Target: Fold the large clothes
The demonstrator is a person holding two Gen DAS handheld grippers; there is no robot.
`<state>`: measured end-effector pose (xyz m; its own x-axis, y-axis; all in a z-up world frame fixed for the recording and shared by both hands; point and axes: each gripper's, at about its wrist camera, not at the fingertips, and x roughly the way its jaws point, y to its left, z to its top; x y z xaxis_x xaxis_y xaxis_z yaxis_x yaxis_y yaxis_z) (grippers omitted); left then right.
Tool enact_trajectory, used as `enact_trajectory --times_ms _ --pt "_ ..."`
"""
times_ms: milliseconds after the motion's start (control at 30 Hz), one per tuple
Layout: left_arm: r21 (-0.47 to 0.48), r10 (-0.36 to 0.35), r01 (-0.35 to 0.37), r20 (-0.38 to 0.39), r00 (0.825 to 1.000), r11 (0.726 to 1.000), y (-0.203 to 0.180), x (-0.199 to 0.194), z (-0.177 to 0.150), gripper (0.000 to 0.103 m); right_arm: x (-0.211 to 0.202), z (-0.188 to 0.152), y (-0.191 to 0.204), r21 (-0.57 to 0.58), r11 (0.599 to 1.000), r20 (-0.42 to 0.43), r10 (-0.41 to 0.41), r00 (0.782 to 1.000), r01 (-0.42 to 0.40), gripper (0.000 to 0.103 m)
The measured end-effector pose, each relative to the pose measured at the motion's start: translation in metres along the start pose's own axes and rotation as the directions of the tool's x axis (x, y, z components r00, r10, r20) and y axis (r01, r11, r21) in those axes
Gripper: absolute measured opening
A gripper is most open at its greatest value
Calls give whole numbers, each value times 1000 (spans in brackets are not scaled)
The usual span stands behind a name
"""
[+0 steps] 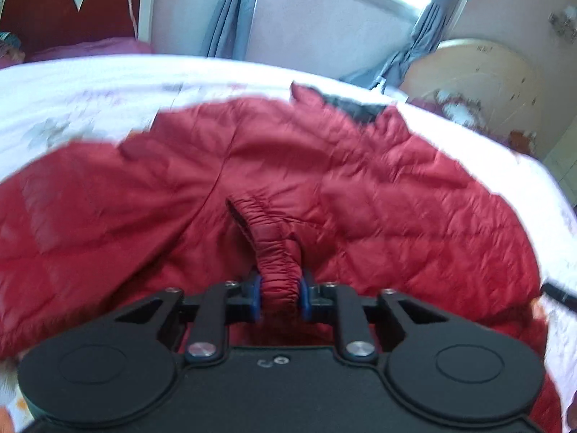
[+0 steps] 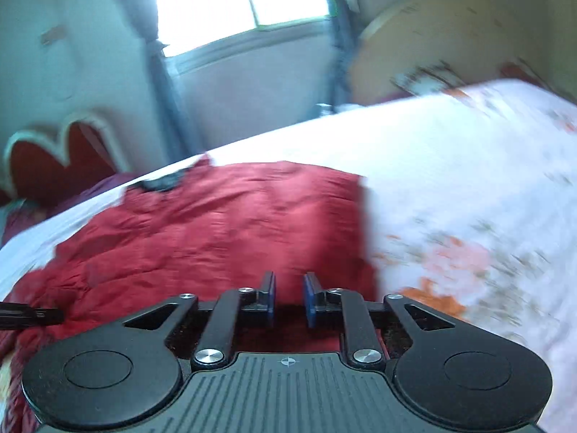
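Observation:
A red quilted jacket (image 1: 360, 187) lies spread on a white floral bedsheet (image 1: 90, 90). Its dark collar (image 1: 353, 106) points toward the far edge of the bed. My left gripper (image 1: 280, 290) is shut on the elastic sleeve cuff (image 1: 277, 252), which lies over the jacket's middle. In the right wrist view the jacket (image 2: 223, 223) fills the left half. My right gripper (image 2: 289, 297) is open and empty, with a narrow gap between its blue pads, just above the jacket's near right part. The view is blurred by motion.
The bedsheet (image 2: 468, 187) stretches to the right of the jacket. A red heart-shaped headboard (image 1: 72, 3) stands at the left. A window with grey curtains (image 1: 230, 7) and a round wooden board (image 1: 479, 83) stand behind the bed. The other gripper's black tip (image 2: 32, 315) shows at the left.

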<state>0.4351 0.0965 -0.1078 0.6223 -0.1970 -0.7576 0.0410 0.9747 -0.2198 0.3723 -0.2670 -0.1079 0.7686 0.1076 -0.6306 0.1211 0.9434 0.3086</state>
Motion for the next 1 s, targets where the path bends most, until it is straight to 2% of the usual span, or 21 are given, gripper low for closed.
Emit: enact_trajectory --times_ms 100,233,267,367,500,567,633,700,733,767,800,867,933,1000 --pt "31 0 -3 105 994 1000 -8 -16 12 18 10 1 -13 27 999 -26 -17 1000 18 17" --pt "14 61 -65 205 977 998 3 -38 16 18 14 3 -16 24 1000 -25 -1 1000 1 17" --pt "19 78 -83 202 976 996 6 -37 15 18 16 4 -14 16 1000 -23 3 1000 -3 17" --pt "19 84 -87 119 989 996 12 -18 9 18 19 5 -11 -18 1000 -22 10 1000 -10 17" --pt "15 107 -108 80 991 994 15 -2 -4 18 32 6 -6 -69 997 -28 13 1000 -15 17" --pt "4 112 -112 60 992 994 20 4 -9 19 52 2 -5 -135 988 -84 -83 993 71 17" --pt "11 109 -109 53 993 994 22 5 -15 19 58 3 -9 -134 989 -103 -84 991 70 17" --pt "27 125 -127 64 990 992 20 0 -15 26 53 8 -10 -129 990 -94 -76 993 64 17" --pt "19 152 -154 83 985 988 21 -7 -15 36 44 11 -12 -116 992 -66 -63 996 55 17" --pt "11 181 -184 115 977 983 22 -16 -14 46 36 14 -14 -107 993 -43 -51 998 46 17" --pt "1 211 -215 175 962 977 23 -28 -15 51 29 17 -15 -103 994 -23 -41 999 38 17" --pt "-11 230 -235 260 938 972 19 -43 -14 53 21 23 -12 -113 994 8 -7 1000 8 17" --pt "34 181 -198 276 944 980 7 -41 -9 53 27 30 2 -146 989 0 16 1000 -15 17" --pt "109 148 -177 232 961 978 -9 -22 -4 53 41 34 15 -174 984 -22 42 999 -45 17"
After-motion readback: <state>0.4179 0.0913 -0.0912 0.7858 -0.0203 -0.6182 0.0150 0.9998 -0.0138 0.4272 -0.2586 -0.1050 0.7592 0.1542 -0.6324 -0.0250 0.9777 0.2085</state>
